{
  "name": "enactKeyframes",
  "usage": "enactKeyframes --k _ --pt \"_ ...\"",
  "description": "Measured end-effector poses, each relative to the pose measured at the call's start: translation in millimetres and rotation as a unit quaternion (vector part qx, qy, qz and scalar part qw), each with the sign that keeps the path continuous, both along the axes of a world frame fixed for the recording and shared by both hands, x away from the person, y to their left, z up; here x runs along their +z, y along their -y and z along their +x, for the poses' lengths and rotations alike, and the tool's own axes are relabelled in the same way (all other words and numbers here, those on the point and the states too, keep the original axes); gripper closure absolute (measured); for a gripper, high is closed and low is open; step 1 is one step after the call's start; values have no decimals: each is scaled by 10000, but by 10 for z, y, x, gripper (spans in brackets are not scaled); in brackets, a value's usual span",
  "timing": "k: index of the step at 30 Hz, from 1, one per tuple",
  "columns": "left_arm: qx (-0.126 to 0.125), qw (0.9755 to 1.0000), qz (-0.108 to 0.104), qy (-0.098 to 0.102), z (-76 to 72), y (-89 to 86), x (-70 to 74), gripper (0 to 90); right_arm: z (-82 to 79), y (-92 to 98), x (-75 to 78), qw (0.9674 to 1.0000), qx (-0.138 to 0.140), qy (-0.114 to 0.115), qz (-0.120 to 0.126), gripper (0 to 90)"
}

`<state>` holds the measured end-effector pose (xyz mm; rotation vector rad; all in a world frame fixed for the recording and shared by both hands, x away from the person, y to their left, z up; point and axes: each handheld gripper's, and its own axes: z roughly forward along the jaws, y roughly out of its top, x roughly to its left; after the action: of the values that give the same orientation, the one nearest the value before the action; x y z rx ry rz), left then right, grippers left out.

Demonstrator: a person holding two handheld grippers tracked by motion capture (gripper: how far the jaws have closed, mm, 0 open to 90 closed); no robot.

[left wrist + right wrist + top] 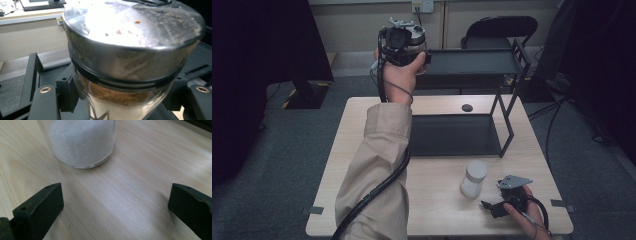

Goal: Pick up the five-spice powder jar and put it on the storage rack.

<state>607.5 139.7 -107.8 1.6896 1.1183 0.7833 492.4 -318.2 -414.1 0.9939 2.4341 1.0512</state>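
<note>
Up at the top shelf of the black rack (477,62), the left gripper (404,40) clamps a metal-lidded glass jar (130,57) of brown powder. No label reads. The right gripper (499,202) rests wide open on the table (362,150), near the white jar (474,178).

Lab or office workroom: grey carpet (287,150), folding chair (497,32), wall socket (422,6), floor cables (557,107), keyboard desk (30,11).
</note>
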Motion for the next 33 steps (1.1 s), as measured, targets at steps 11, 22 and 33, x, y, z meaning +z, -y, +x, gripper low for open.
enactKeyframes --k 11,22,33 --pt "38 10000 -31 -35 235 80 -58 301 5 2 2 10000 17 -4 -8 0" --pt "117 9999 46 -46 313 177 -40 301 5 3 2 10000 19 -2 -10 0" --pt "197 9997 30 -131 378 208 -107 301 5 2 2 10000 17 -4 -9 0"
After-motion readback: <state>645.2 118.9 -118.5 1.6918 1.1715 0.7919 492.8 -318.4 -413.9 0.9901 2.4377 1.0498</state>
